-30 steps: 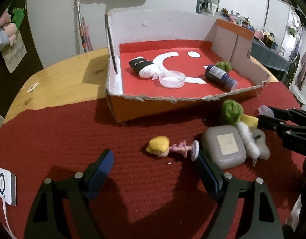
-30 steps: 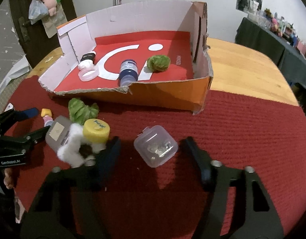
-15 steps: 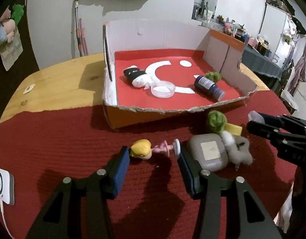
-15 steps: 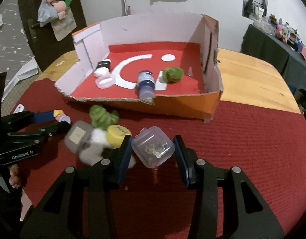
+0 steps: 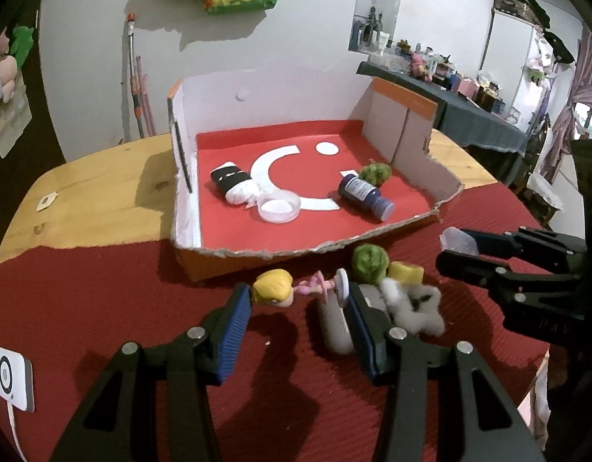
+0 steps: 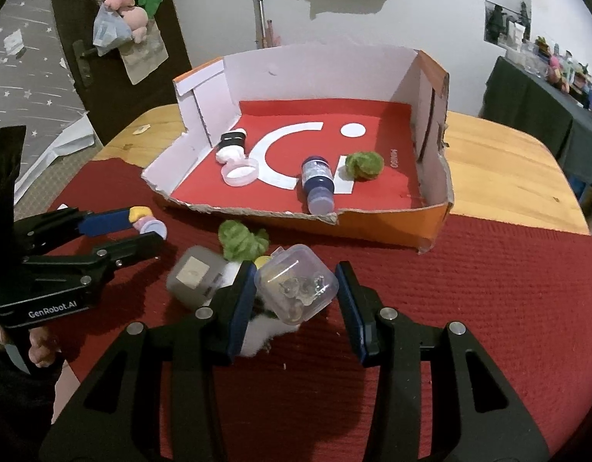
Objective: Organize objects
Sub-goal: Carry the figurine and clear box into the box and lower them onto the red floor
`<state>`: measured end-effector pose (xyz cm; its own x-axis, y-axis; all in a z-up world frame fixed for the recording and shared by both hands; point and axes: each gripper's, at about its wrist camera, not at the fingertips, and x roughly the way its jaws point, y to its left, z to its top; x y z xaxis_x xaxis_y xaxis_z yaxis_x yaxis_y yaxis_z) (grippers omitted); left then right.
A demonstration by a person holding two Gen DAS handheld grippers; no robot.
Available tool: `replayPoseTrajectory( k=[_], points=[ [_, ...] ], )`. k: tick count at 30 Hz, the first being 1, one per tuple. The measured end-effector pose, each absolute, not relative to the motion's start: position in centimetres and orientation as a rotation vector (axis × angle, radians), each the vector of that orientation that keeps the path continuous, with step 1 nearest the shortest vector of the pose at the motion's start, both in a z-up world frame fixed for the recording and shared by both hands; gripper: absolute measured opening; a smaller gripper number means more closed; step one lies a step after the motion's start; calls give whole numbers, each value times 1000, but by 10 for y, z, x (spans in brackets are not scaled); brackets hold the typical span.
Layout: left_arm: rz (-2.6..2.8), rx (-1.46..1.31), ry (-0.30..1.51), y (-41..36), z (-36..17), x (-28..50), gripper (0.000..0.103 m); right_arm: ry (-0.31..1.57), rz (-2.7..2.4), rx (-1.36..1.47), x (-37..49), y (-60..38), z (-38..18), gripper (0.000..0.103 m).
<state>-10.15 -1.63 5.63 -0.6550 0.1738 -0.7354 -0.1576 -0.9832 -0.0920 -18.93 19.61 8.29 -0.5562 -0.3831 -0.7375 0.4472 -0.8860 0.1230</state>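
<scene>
Jaws clamp the doll (image 5: 292, 292) and the clear case (image 6: 296, 288).

Blonde doll (image 5: 288, 289) (lying sideways) and clear case (image 6: 296, 288), both lifted.

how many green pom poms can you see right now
2. One green pom pom lies inside the cardboard box, beside the blue bottle; the other sits on the red cloth in front of it. More may be hidden.
</scene>
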Motion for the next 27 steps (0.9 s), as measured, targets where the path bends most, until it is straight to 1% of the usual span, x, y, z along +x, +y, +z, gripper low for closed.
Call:
replayPoseTrajectory(
  k=[27],
  points=[
    [2695, -1169, -11, -6, 73, -134, 52, 105, -2383, 1054, -207, 182, 111, 41]
  ],
)
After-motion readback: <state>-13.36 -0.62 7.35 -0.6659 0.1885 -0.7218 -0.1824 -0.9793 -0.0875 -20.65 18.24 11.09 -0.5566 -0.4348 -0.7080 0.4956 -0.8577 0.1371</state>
